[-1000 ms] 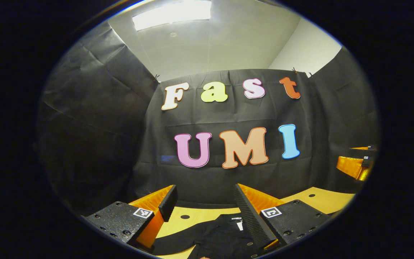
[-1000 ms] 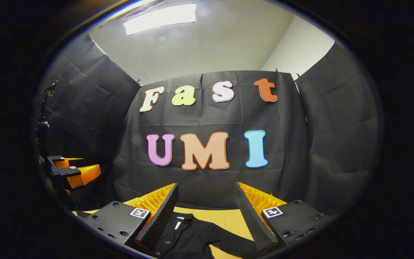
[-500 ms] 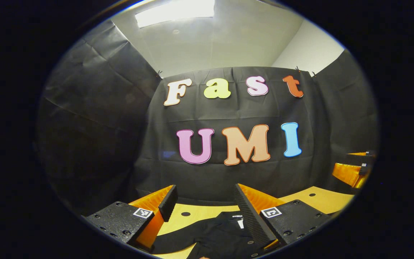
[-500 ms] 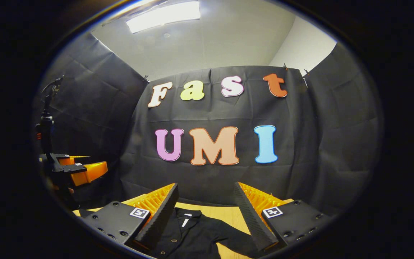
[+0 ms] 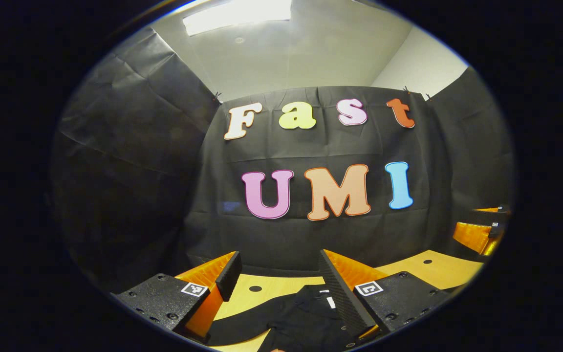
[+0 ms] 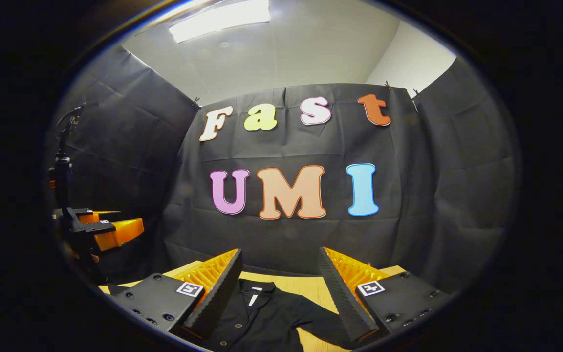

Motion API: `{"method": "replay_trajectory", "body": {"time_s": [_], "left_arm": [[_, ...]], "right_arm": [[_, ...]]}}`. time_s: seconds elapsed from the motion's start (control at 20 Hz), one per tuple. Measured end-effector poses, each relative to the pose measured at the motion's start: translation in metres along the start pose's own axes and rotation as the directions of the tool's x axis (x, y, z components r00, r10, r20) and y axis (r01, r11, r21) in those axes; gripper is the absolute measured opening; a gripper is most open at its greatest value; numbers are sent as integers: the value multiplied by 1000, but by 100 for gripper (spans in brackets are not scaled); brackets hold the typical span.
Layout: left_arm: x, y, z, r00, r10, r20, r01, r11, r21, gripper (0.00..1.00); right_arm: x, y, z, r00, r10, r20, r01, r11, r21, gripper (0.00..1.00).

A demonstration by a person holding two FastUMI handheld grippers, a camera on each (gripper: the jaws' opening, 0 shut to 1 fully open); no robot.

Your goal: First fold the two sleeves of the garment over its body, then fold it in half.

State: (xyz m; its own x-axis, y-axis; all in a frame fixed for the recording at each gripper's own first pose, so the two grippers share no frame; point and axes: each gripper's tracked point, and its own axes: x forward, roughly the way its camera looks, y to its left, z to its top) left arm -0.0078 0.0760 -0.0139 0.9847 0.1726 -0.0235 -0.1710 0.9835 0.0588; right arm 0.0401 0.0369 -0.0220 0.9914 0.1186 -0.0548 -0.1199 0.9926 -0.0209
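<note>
wooden table (image 6: 311, 288) — black garment (image 6: 267, 318) on it

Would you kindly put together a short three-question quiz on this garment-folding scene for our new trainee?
1. True or false: the left tool is shut on the black garment.
2. Multiple choice: the garment lies on A) a wooden table, B) the floor, C) a chair.
3. Fill in: in the right gripper view, the right tool has its fingers ____, with the garment's collar seen between them.

Key: 1 false, both fingers stand apart above the cloth; 2 A; 3 apart (open).
</note>
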Motion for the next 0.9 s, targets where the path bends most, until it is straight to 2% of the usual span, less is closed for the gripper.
{"method": "replay_trajectory", "body": {"time_s": [0.25,0.3,0.4,0.65,0.9], "left_arm": [[0,-1,-3,1000,1,-11,-1,1000,-5,93],[2,-2,-3,1000,-2,-14,2,1000,-1,93],[2,-7,-4,1000,-7,-18,7,1000,4,93],[3,-15,-1,1000,-15,-17,15,1000,13,93],[6,-34,5,999,-31,-14,31,999,26,93]], "right_arm": [[1,-7,-7,1000,-3,-19,3,1000,11,100],[3,-12,-7,1000,-6,-22,7,1000,15,96],[6,-26,-12,999,-22,-34,23,1000,13,99],[11,-95,-35,987,-124,-103,122,992,-29,98],[11,-159,-84,954,-168,-250,159,986,-57,100]]}}
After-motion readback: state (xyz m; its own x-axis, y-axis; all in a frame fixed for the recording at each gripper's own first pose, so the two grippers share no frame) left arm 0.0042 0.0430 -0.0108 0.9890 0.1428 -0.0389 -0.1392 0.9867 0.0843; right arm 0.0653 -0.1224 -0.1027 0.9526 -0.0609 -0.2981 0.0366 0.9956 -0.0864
